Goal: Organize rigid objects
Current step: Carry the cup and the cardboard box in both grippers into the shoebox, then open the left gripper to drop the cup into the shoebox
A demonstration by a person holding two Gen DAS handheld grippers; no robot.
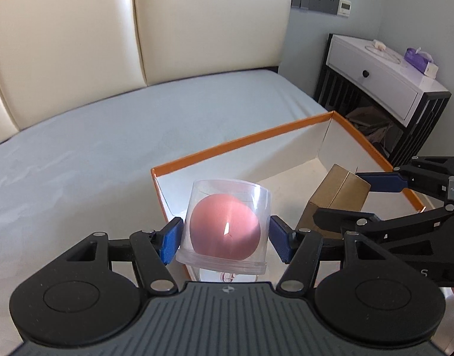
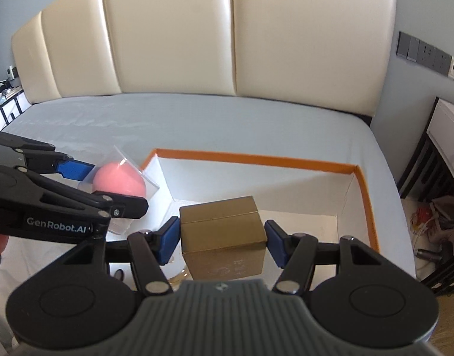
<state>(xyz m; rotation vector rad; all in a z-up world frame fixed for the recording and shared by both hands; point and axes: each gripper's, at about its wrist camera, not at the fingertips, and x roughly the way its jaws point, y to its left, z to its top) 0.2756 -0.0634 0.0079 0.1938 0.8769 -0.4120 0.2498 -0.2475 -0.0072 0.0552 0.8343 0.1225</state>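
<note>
My left gripper [image 1: 225, 241] is shut on a clear plastic cylinder case [image 1: 227, 222] with a pink egg-shaped sponge inside, held over the near left corner of an orange-rimmed white box [image 1: 241, 142]. My right gripper [image 2: 222, 237] is shut on a gold cardboard box [image 2: 224, 234], held over the same orange-rimmed box [image 2: 256, 158]. In the left wrist view the gold box [image 1: 336, 195] and the right gripper [image 1: 360, 198] appear at the right. In the right wrist view the clear case [image 2: 120, 179] and left gripper [image 2: 108, 184] appear at the left.
The orange-rimmed box lies on a bed with a pale blue sheet [image 1: 93, 148], backed by a cream padded headboard [image 2: 227, 35]. A white and black bedside cabinet [image 1: 381, 74] stands right of the bed, with clutter on the floor [image 2: 434, 216] beside it.
</note>
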